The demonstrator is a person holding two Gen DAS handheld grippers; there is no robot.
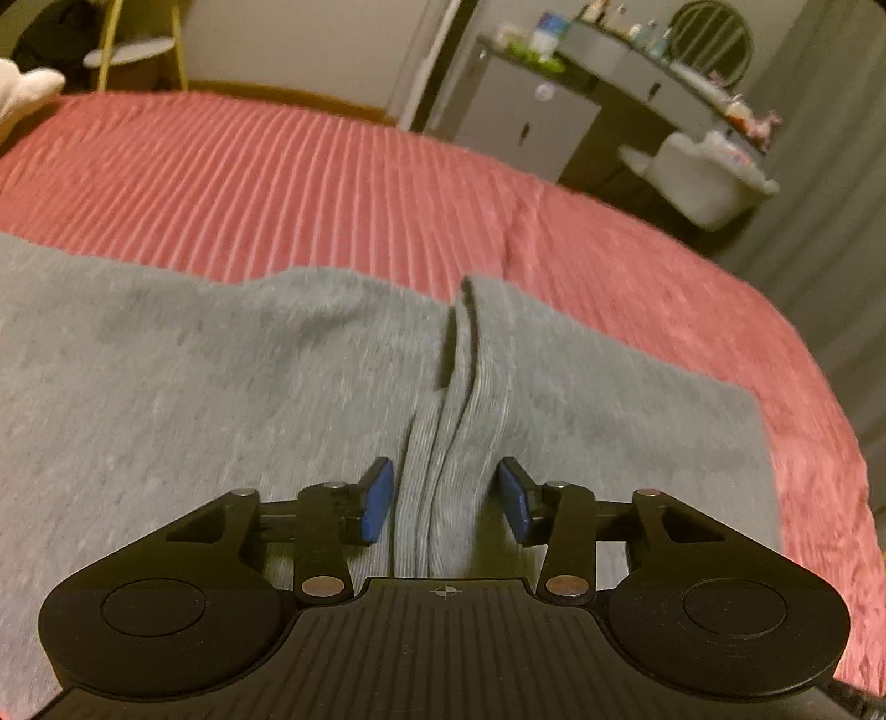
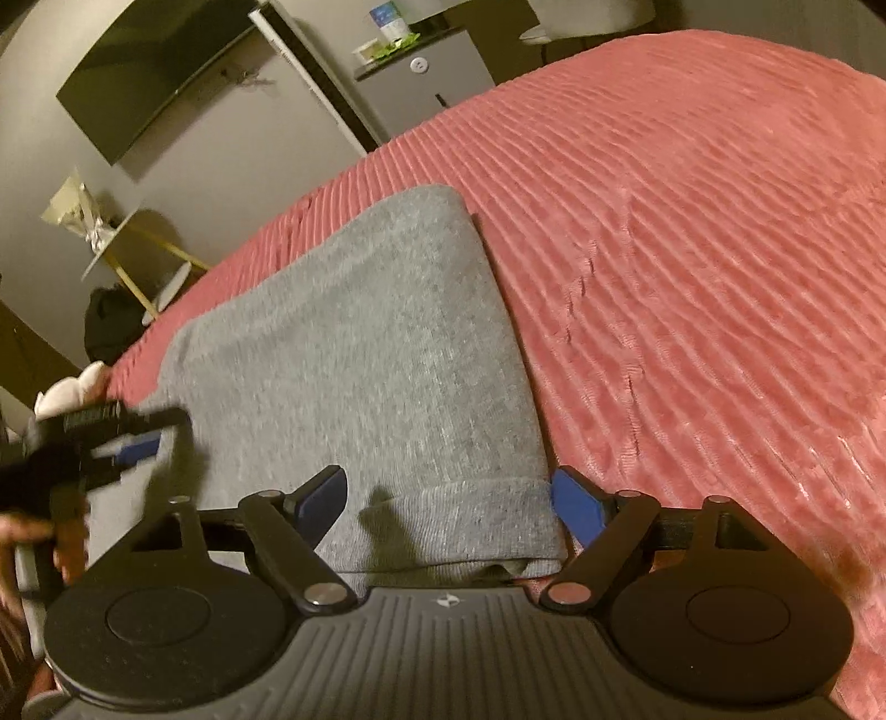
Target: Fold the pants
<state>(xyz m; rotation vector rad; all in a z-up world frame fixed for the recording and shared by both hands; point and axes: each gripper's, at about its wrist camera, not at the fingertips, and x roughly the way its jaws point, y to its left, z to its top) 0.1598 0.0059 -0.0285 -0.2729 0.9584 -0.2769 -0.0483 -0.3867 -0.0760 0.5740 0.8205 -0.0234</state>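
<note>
Grey pants [image 1: 232, 387] lie flat on a red ribbed bedspread [image 1: 277, 177]. In the left wrist view my left gripper [image 1: 447, 501] is open, its blue pads either side of a raised ribbed fold of the pants [image 1: 443, 476], with gaps on both sides. In the right wrist view a grey pant leg [image 2: 360, 354] runs away from me, its ribbed cuff [image 2: 459, 526] between the open pads of my right gripper [image 2: 449, 512]. The left gripper [image 2: 83, 443] shows blurred at the left edge there, above the cloth.
The bedspread [image 2: 692, 249] spreads wide to the right. Beyond the bed stand a grey cabinet [image 1: 520, 122], a cluttered dresser [image 1: 664, 72] with a round mirror, a white chair [image 1: 698, 177] and a side table [image 1: 133, 52]. A wall TV [image 2: 155, 83] hangs beyond.
</note>
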